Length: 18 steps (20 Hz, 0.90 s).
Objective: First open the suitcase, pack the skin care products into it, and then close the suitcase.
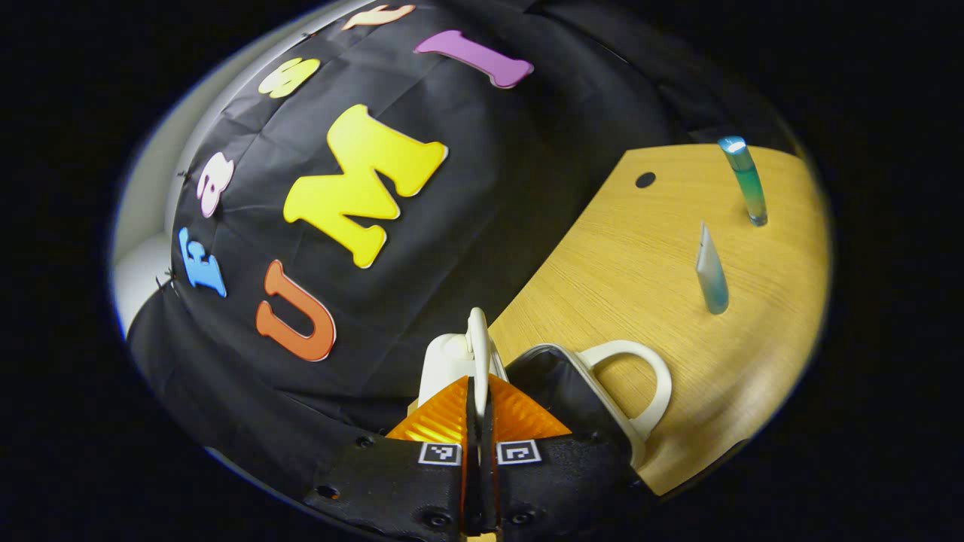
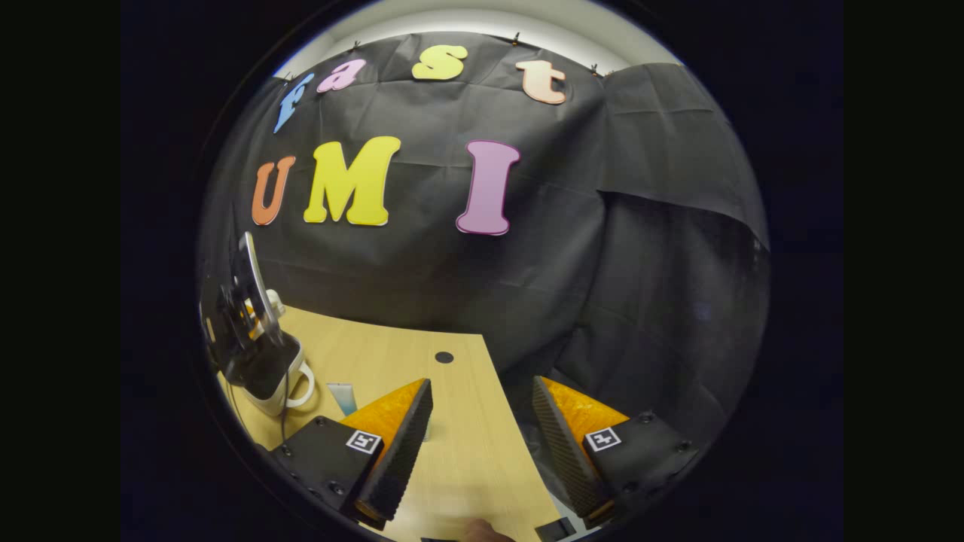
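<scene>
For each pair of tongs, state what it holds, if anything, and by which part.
The left tongs are shut on the raised suitcase lid, pinching its thin edge. The right tongs are open above the table, holding nothing.

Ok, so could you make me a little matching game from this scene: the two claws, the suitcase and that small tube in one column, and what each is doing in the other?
Things:
1. left claw
2. right claw
3. suitcase
4. tube

States:
A. standing on the table
B. wide open, holding nothing
C. open, with its lid raised
D. pinching the lid's edge

Pairs: 1-D, 2-B, 3-C, 4-A
</scene>
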Each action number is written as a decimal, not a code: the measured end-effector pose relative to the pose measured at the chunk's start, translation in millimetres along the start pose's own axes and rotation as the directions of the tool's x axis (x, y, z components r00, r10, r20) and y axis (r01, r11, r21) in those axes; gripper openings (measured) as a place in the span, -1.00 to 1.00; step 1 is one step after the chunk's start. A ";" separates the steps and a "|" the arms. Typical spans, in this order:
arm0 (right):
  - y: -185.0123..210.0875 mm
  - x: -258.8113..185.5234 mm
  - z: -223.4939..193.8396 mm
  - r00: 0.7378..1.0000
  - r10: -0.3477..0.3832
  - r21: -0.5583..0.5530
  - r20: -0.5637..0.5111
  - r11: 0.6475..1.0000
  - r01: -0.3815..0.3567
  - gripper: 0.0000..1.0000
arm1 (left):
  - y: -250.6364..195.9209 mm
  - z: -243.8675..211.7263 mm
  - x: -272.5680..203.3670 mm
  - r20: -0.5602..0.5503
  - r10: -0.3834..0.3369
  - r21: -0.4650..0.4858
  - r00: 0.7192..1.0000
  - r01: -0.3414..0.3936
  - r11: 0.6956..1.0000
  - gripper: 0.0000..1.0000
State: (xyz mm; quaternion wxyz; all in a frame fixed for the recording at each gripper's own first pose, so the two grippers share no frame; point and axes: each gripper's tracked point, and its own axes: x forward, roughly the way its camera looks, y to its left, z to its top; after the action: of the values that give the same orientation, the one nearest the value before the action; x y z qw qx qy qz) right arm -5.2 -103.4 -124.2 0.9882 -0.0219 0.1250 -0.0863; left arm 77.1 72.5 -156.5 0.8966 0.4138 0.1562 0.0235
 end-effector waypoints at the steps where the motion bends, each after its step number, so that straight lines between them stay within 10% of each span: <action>1: 8.1 2.0 2.7 1.000 0.005 -0.001 0.003 1.000 -0.005 0.58 | 17.1 -0.3 -3.0 0.006 0.010 -0.024 1.000 -0.010 1.000 -0.94; 8: 74.1 10.0 17.6 1.000 0.029 0.000 0.000 1.000 -0.029 0.59 | 108.0 -37.6 1.1 -0.017 0.057 -0.166 0.998 -0.059 0.984 -0.94; 18: 135.0 0.4 19.3 0.999 -0.015 0.023 -0.028 1.000 0.016 0.59 | 201.9 -143.4 33.9 -0.066 0.102 -0.138 0.993 -0.111 0.984 -0.94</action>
State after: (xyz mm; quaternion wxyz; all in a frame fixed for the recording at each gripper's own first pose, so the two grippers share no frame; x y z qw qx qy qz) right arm 22.3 29.8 -114.4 0.9858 -0.0104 0.1375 -0.0957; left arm 83.9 316.2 -101.4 0.9161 0.3562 0.1581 0.0946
